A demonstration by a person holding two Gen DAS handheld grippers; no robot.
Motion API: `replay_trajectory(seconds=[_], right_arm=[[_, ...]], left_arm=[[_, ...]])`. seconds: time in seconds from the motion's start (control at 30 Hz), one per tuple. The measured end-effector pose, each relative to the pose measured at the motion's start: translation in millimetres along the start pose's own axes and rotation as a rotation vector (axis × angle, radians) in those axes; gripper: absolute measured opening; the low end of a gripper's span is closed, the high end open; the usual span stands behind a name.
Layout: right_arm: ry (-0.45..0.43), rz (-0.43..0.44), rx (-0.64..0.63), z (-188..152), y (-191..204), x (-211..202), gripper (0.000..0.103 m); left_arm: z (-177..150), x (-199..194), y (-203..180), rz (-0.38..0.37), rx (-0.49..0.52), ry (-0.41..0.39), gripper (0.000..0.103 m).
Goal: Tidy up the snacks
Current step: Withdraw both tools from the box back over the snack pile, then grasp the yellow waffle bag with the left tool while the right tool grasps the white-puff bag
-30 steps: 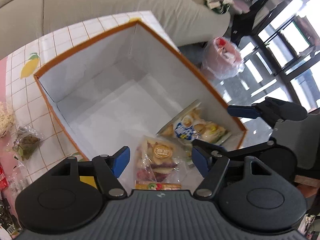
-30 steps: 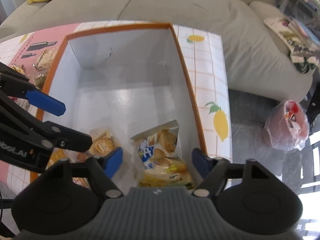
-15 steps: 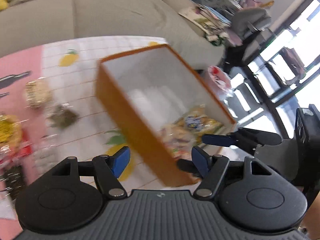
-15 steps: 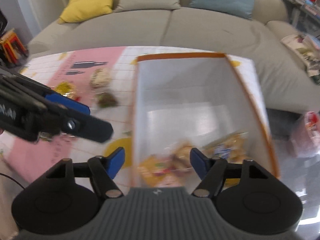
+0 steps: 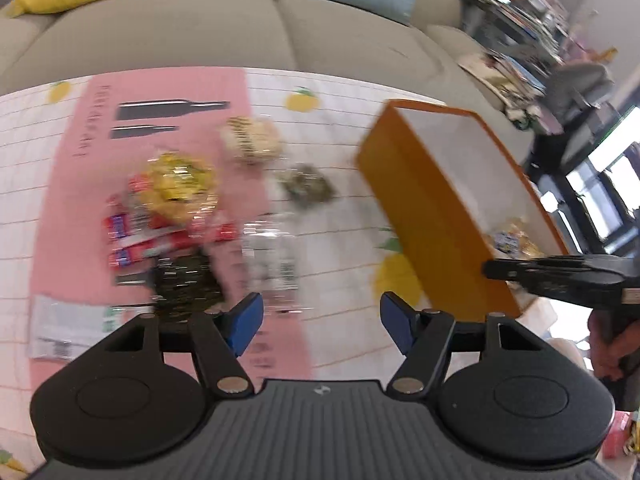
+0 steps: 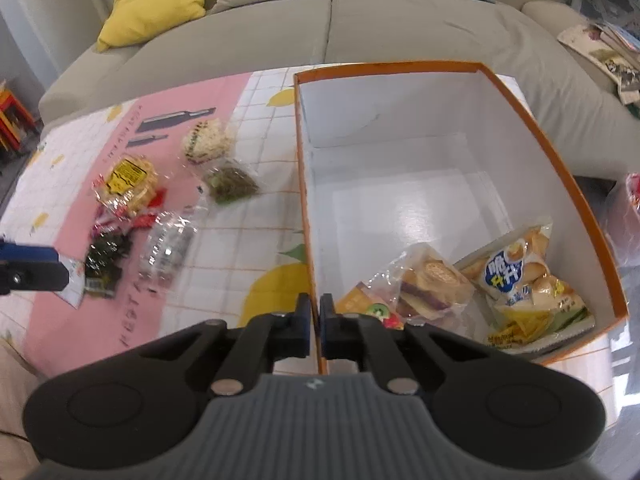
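An orange box (image 6: 400, 120) with white inner walls stands on the right of the table and holds a cracker bag (image 6: 520, 280) and a clear biscuit bag (image 6: 428, 284). My right gripper (image 6: 316, 316) is shut above the box's left wall, whose orange rim shows in the slit between the pads; I cannot tell whether it is pinched. Loose snacks lie to the left: a yellow-labelled pack (image 6: 128, 184), a green pack (image 6: 232, 180), a clear pack (image 6: 168, 240) and a dark pack (image 5: 184, 280). My left gripper (image 5: 320, 316) hovers over them, jaws wide but closing, nothing between them.
A white puffed snack (image 6: 208, 140) and red packs (image 5: 132, 236) also lie on the pink and tiled tablecloth (image 6: 260, 248). A grey sofa (image 6: 320, 20) with cushions runs behind the table. A pink plastic bag (image 6: 628, 200) sits on the floor at the right.
My left gripper swung out of the box leftward to above the loose snacks. My right gripper drew back from the cracker bag, shifted toward the box's left wall and shut.
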State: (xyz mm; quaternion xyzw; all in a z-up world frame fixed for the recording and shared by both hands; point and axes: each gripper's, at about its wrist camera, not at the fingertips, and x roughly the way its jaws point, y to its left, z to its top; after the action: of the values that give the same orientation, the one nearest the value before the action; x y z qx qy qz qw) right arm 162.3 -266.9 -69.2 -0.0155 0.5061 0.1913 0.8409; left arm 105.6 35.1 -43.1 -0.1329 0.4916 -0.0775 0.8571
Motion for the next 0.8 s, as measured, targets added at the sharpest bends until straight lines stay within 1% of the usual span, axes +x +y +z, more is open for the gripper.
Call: replay_trajectory(seconds=[0.13, 0.27, 0.47, 0.5, 0.53, 0.57, 0.6, 0.67, 0.73, 0.77, 0.8], right_arm=[[-0.012, -0.002, 0.025, 3, 23, 6, 0.000], [-0.033, 0.033, 0.071, 7, 48, 15, 0.001], [-0.056, -0.010, 0.047, 13, 78, 22, 0.002], [-0.055, -0.024, 0.034, 14, 82, 22, 0.006], [-0.060, -0.034, 0.018, 14, 86, 20, 0.007], [-0.073, -0.045, 0.003, 14, 89, 17, 0.011], [-0.088, -0.057, -0.017, 15, 93, 14, 0.020], [-0.132, -0.080, -0.063, 20, 101, 7, 0.029], [-0.184, -0.110, -0.118, 27, 111, 0, 0.033], [-0.208, -0.110, -0.142, 33, 117, -1, 0.042], [-0.224, -0.096, -0.160, 39, 121, -1, 0.047]], left_arm=[[-9, -6, 25, 0.038, -0.021, -0.042, 0.079], [-17, -8, 44, 0.063, -0.028, -0.069, 0.079], [-16, -10, 71, 0.083, -0.057, -0.097, 0.079], [-13, -10, 75, 0.084, -0.062, -0.103, 0.079], [-12, -10, 78, 0.085, -0.065, -0.109, 0.079], [-8, -9, 81, 0.085, -0.067, -0.114, 0.079], [-2, -8, 83, 0.086, -0.064, -0.117, 0.079], [8, -4, 86, 0.095, -0.056, -0.122, 0.081], [21, 1, 88, 0.104, -0.040, -0.127, 0.086], [27, 4, 89, 0.105, -0.029, -0.130, 0.087], [34, 8, 91, 0.107, -0.018, -0.133, 0.087]])
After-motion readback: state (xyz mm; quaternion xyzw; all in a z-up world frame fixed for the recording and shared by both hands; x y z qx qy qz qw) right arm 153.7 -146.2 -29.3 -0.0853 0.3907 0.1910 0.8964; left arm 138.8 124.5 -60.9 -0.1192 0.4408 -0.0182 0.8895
